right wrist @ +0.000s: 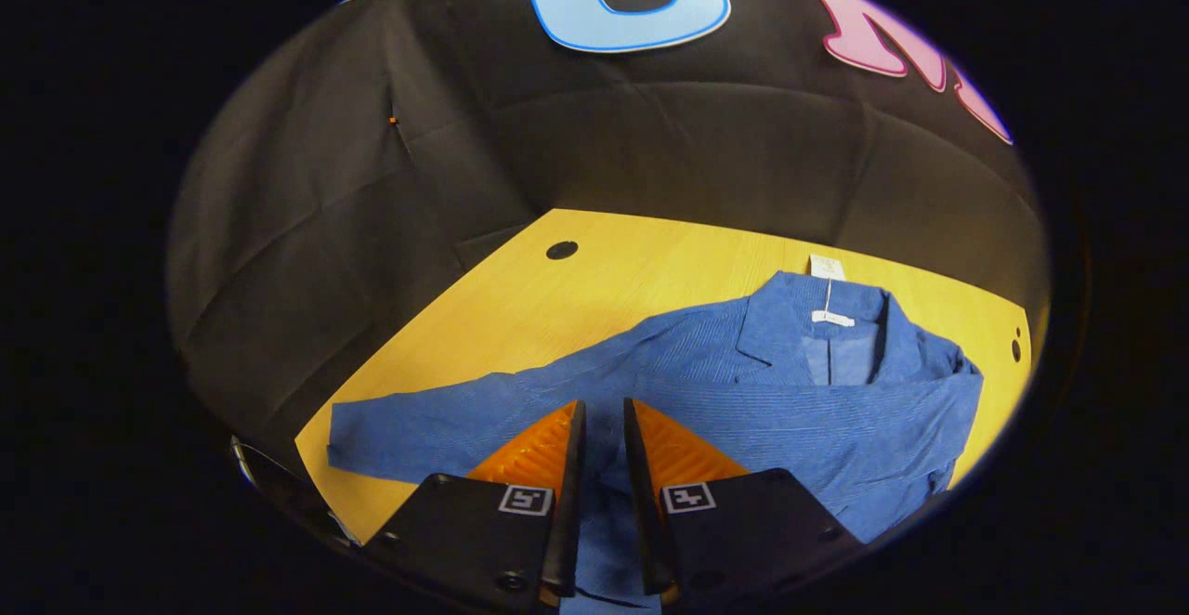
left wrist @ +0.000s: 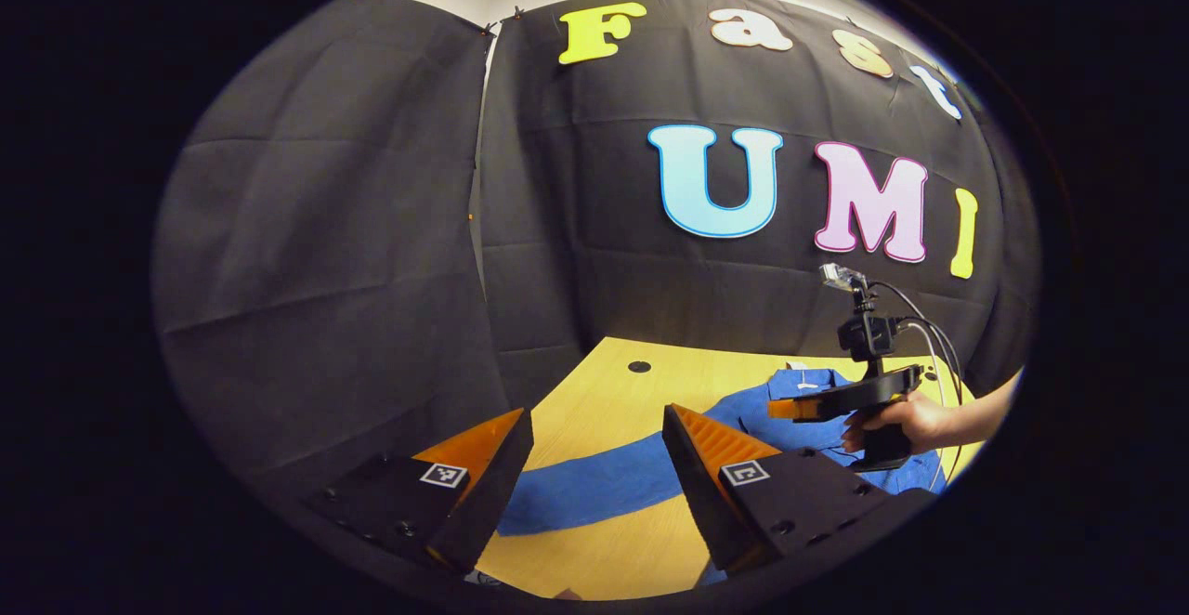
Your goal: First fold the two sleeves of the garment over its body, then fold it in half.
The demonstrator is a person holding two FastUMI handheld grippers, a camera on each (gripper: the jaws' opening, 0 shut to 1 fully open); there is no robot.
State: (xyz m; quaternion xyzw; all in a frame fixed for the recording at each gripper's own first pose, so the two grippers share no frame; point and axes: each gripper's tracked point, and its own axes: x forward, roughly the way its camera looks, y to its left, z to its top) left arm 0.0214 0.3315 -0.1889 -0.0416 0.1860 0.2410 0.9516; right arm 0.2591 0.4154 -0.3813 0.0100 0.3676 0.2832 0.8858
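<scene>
Right gripper view, ribbed orange right gripper [right wrist: 599, 443] nearly closed over creased blue garment [right wrist: 743, 392], left gripper [left wrist: 594, 466] wide apart.

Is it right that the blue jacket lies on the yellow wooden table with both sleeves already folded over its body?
Not quite. The blue jacket does lie on the yellow wooden table, but one sleeve is not folded: in the right gripper view it stretches out flat across the table, away from the body.

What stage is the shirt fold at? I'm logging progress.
Done: one sleeve already lies across the shirt. In hand: nothing; the right gripper hovers nearly closed over the cloth, and the left gripper is open. Left: the outstretched sleeve on the table, then halving.
</scene>
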